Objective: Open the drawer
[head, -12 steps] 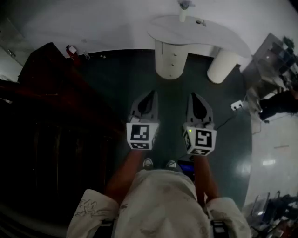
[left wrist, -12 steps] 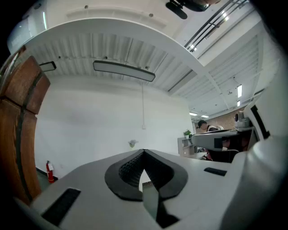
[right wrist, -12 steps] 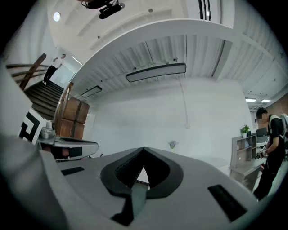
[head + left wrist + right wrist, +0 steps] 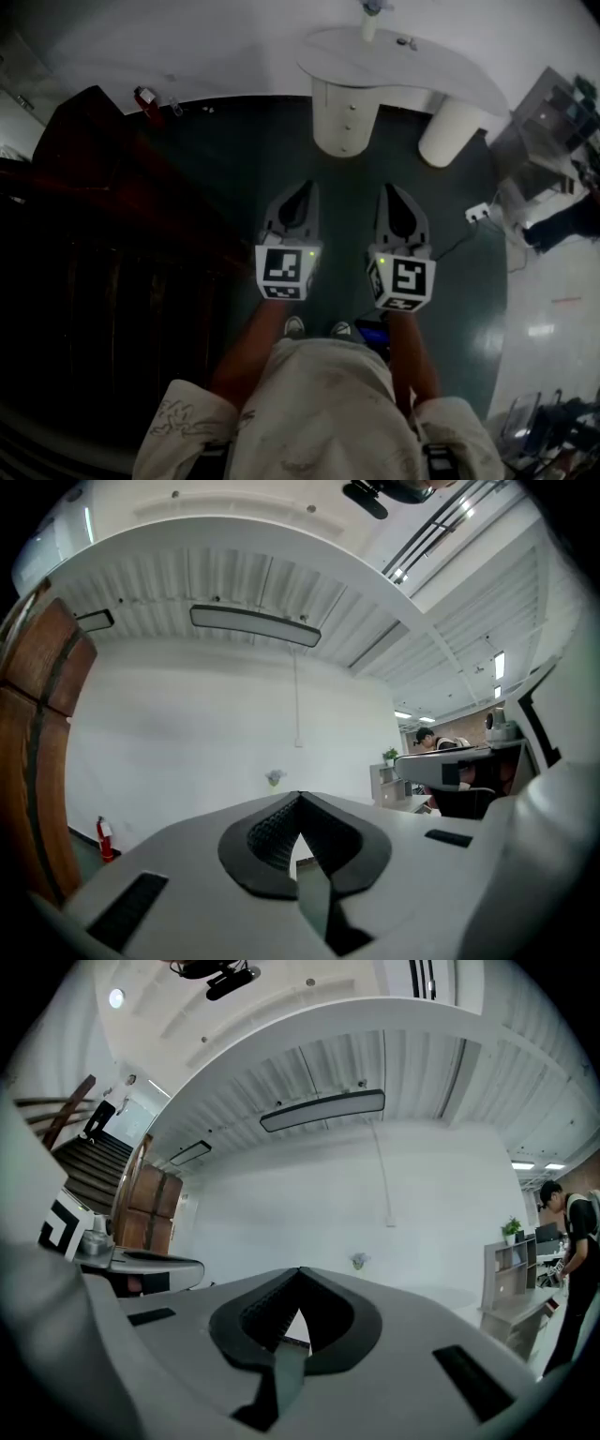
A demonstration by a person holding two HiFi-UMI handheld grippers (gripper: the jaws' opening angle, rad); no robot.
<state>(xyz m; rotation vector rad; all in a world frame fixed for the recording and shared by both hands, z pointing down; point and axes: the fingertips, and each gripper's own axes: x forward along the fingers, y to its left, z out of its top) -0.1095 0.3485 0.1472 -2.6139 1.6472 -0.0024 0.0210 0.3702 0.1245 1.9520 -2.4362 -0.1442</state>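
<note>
While both claws hang short of the target, drawer pedestal (image 4: pixel 343 131): under the white counter (image 4: pixel 422 67), well apart from both claws, drawers closed.
Left claw (image 4: pixel 307 192): jaws together, empty.
Right claw (image 4: pixel 392 193): jaws together, empty.
Risk, knob (image 4: pixel 349 125): closed jaws would likely bump it instead of straddling it.
Risk, curved front: an off-centre approach may glance aside.

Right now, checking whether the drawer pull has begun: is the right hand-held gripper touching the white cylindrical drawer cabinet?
Apart. Head view shows dark green floor between the right hand-held gripper and the white cylindrical drawer cabinet.
</note>
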